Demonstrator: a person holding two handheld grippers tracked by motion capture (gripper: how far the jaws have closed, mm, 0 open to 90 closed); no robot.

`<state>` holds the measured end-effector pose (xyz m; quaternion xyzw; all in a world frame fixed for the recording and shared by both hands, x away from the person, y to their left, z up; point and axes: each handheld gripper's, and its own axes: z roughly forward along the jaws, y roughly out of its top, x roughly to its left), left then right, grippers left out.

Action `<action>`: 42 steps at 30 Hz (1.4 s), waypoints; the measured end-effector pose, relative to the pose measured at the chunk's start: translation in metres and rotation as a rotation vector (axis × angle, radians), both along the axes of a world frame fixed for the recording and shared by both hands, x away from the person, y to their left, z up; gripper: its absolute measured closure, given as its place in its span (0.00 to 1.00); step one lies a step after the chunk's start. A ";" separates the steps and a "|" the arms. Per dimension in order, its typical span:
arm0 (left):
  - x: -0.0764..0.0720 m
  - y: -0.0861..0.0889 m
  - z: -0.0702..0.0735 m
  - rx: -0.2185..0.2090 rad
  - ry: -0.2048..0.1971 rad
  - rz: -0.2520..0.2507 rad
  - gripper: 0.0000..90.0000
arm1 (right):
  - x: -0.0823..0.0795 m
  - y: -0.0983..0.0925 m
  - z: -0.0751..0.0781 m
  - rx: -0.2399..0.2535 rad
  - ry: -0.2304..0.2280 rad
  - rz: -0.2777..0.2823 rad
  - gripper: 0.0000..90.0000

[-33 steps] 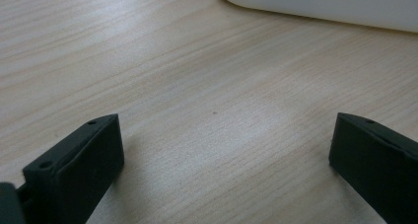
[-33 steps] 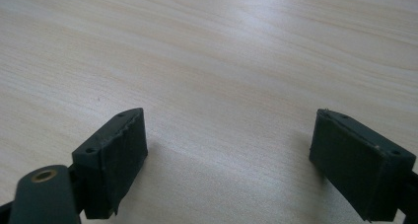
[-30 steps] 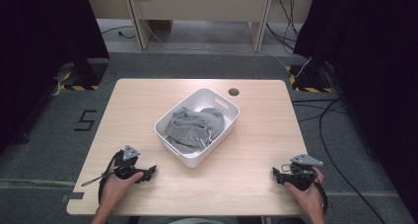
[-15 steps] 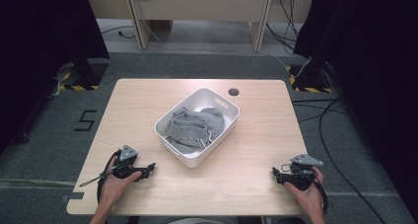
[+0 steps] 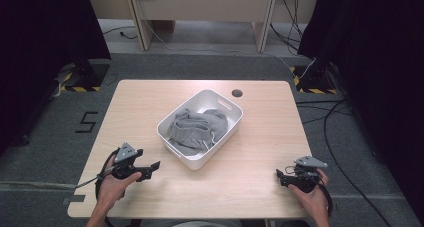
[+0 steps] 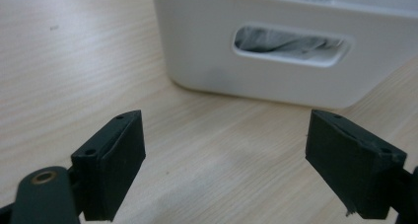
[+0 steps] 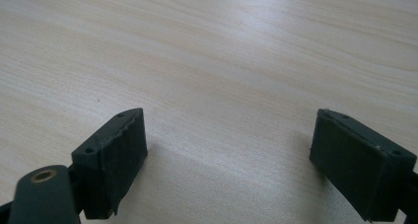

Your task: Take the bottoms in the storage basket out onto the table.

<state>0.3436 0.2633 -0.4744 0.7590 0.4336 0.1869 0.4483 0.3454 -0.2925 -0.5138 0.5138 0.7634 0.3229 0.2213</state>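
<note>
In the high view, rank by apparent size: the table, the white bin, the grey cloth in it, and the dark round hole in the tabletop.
1. Table, largest by far.
2. White bin.
3. Grey cloth, bundled inside the bin and smaller than it.
4. Dark round hole, smallest, near the table's far edge.

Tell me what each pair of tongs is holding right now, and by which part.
Nothing is held. The left tongs stand open, facing the white bin's handle slot. The right tongs stand open over bare table.
</note>
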 end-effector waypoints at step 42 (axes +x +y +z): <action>0.097 -0.106 0.075 0.122 -0.001 -0.267 0.16 | 0.000 0.000 0.000 0.000 -0.002 0.006 0.16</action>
